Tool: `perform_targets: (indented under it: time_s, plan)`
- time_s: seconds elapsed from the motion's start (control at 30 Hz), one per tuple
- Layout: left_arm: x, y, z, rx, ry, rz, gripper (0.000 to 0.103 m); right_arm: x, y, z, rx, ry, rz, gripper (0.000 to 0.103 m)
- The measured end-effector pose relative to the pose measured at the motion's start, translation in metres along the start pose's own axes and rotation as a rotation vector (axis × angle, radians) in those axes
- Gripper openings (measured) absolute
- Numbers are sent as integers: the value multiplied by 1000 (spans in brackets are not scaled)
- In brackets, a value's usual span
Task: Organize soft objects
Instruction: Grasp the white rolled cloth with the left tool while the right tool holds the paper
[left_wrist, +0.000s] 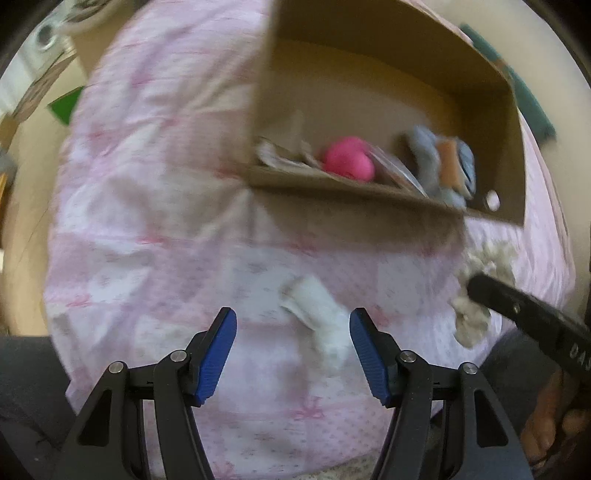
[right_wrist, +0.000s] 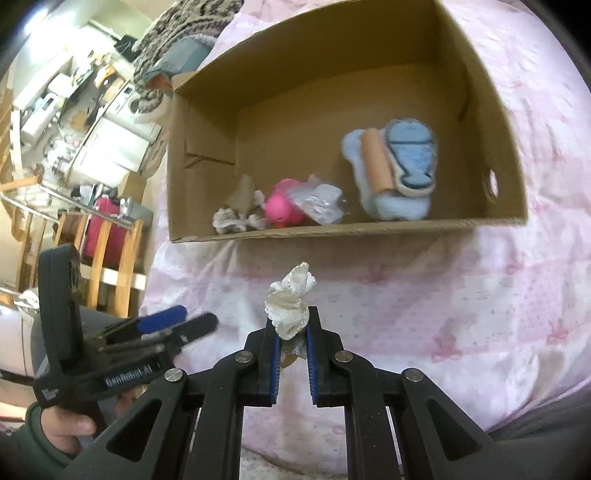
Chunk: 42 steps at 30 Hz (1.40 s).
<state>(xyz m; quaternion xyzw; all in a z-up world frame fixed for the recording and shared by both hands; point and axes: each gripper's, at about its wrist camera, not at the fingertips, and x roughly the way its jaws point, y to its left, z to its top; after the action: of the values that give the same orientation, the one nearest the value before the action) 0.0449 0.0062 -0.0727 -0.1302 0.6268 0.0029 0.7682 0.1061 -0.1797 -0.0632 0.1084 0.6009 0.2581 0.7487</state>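
One white cloth (right_wrist: 291, 308) pinched in right gripper (right_wrist: 291, 332).

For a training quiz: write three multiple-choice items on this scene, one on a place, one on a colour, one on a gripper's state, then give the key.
1. Where does the round toy lie?
A. Inside the cardboard box
B. On the bedspread
C. Between the left gripper's fingers

2. What colour is that toy?
A. Green
B. Pink
C. Yellow

3. How is the right gripper?
A. Wide open and empty
B. Out of view
C. Shut on a white crumpled cloth

Key: 1 A, it sits by the box's near wall. 2 B, it is bright pink in both views. 3 C, the blue pads pinch the cloth, while the left gripper stands open.
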Motion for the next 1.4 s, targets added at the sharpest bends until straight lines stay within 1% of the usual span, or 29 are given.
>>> perform_targets:
  time_s: [0.13, 0.27, 0.4, 0.53, 0.6, 0.67, 0.7, 0.73, 0.8, 0.93, 1.07, 1.2, 1.4]
  plan:
    - [11, -15, -5, 53, 23, 9, 61, 2, -12, 0, 40, -20, -5, 14]
    - [19, -23, -5, 71, 31, 17, 61, -2, -15, 1, 63, -58, -3, 14]
    - [31, -30, -6, 83, 34, 55, 61, -4, -20, 0, 93, -66, 3, 14]
    - [45, -42, -5, 97, 61, 44, 60, -7, -26, -1, 116, -74, 11, 14]
    - [50, -50, -5, 107, 60, 51, 59, -9, -25, -2, 117, -90, 7, 14]
    - [53, -52, -6, 114, 50, 67, 52, -13, -22, -2, 104, -105, 16, 14]
    - [56, -54, -7, 121, 55, 66, 33, -13, -20, -2, 97, -108, 17, 14]
    - [60, -55, -7, 129, 74, 54, 22, -13, -19, -3, 89, -109, 12, 14]
    - [59, -55, -9, 129, 66, 56, 22, -12, -17, -2, 82, -106, 7, 14]
    - [53, -47, -11, 125, 24, 101, 21, -11, -17, -1, 81, -105, 5, 14]
    - [47, -32, -11, 70, 12, 116, 21, -8, -15, -1, 71, -98, -6, 14]
    - [37, -23, -12, 45, -19, 148, 21, -5, -11, 0, 52, -91, -18, 14]
    - [22, -6, -13, 18, -48, 173, 22, -3, -6, -2, 32, -89, -28, 14]
